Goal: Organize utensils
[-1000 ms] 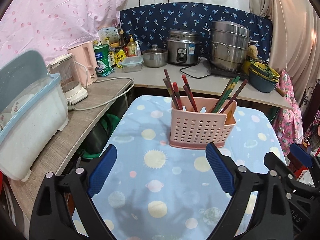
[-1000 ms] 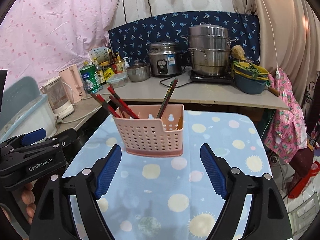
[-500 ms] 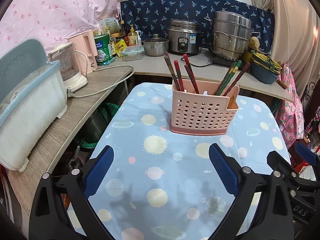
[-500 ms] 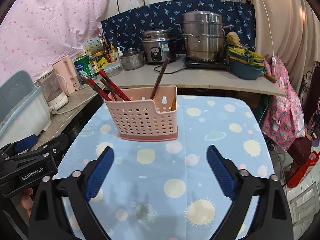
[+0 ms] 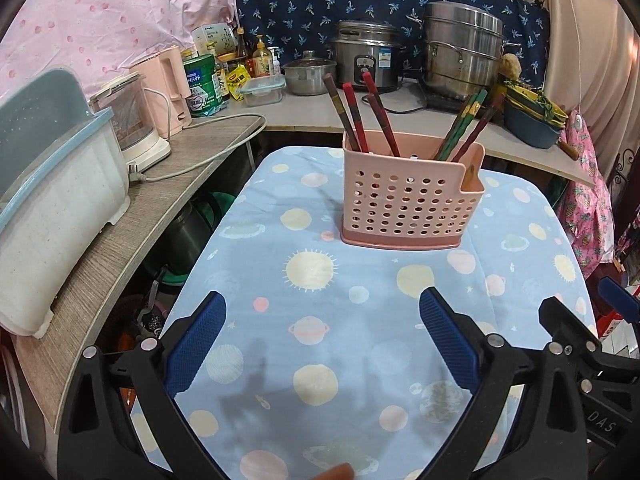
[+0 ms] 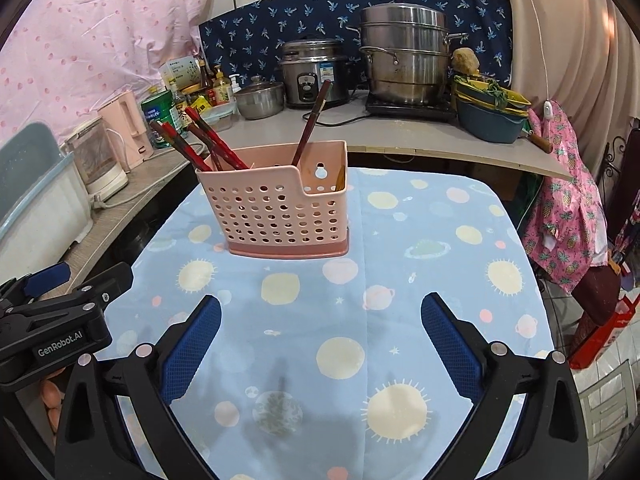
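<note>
While both grippers hover over the near end of the table (image 5: 248, 240), the caddy (image 5: 408, 196) stands upright near its far end, well clear of either.

Caddy: pink perforated plastic on a solid base, divided into compartments. Probably light and fairly stiff; thin walls may flex if squeezed.

Chopsticks: red set (image 5: 362, 114) leaning in the left compartment, green and dark set (image 5: 468, 124) in the right one (a single dark stick shows there in the right view). Thin, rigid, likely lacquered and slippery, prone to pivot in a pinch. Best taken on the exposed upper shaft above the rim, pads across the stick.

Left gripper (image 5: 322, 340): jaws spread wide, nothing between them.

Right gripper (image 6: 320, 342): jaws spread wide, likewise empty.

Cloth (image 6: 440, 240): soft, may bunch if the caddy is dragged.
</note>
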Demonstrator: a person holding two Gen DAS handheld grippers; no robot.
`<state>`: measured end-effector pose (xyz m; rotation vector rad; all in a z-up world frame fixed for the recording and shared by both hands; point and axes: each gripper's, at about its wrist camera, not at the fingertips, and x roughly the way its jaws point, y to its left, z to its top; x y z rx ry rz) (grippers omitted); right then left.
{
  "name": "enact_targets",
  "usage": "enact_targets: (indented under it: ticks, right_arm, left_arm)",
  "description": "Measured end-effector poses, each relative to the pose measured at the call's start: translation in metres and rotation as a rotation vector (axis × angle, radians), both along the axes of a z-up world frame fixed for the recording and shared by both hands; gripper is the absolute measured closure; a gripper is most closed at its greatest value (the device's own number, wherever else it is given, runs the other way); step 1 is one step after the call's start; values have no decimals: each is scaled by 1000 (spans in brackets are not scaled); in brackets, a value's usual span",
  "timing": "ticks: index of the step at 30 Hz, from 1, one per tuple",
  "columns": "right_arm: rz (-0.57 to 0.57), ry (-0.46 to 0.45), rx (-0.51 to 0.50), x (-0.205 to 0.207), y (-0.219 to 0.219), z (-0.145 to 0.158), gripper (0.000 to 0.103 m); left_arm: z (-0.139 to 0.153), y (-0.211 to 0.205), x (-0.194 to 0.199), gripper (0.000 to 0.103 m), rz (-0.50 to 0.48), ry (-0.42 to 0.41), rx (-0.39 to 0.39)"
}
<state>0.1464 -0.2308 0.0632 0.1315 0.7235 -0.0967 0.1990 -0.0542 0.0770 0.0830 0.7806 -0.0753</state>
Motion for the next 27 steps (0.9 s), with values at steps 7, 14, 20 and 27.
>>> enact_targets:
  ticks: [7,14,20,27]
  right_arm:
    - [0,16,5,5,1,-8,6]
    - [-2,44,16,11,0,-18,6]
    - [-7,56,23,15,-4,-22,6]
    - [-5,70,20,19,-5,-26,6]
  left_arm:
    - [-8,-1,5,10,3,13,12]
    - [-15,-1,11,10,10,31,16]
    - [-20,-5,14,10,7,41,26]
    - [-25,-7,17,10,3,54,26]
